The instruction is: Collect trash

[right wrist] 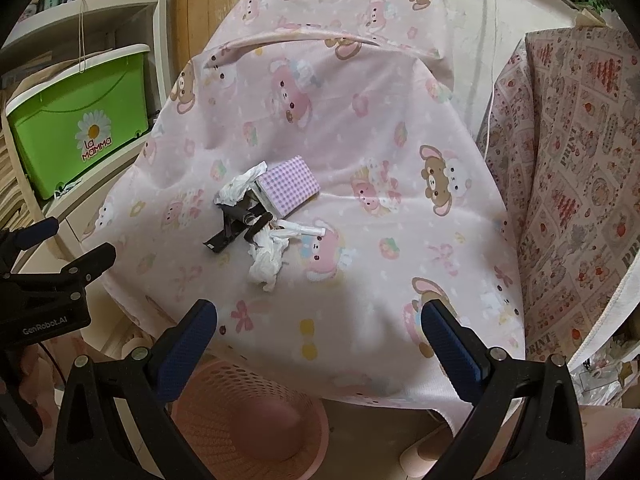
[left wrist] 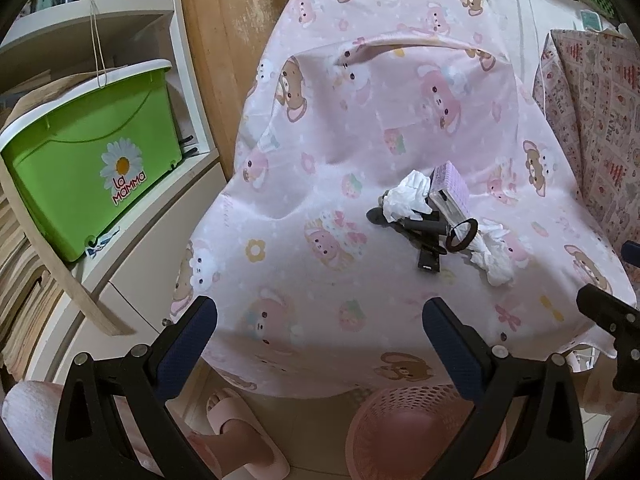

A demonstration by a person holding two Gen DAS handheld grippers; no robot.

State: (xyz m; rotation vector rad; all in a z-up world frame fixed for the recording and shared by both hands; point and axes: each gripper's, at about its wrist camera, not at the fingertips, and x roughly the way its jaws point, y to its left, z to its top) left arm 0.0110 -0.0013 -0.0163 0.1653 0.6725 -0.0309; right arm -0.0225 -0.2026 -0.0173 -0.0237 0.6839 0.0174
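Left gripper (left wrist: pixel 320 324): jaws wide apart, holding nothing, raised above the near edge of the pink cloth (left wrist: pixel 360 120), angled down.
Right gripper (right wrist: pixel 320 324): jaws wide, holding nothing, just beside the left one, above the same edge.
Trash: two crumpled tissues (right wrist: pixel 266 262) mid-cloth, well ahead of both grippers, touching a black clip (right wrist: pixel 230 232) and a purple checked box (right wrist: pixel 290 184).
Pink basket (right wrist: pixel 240 412): on the floor below the cloth's edge, under the grippers.

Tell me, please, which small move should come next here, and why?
Probably lower the right hand-held gripper, open and empty, onto the nearer crumpled tissue. It lies free on the pink cloth, closest to that gripper, and the pink basket waits just below.
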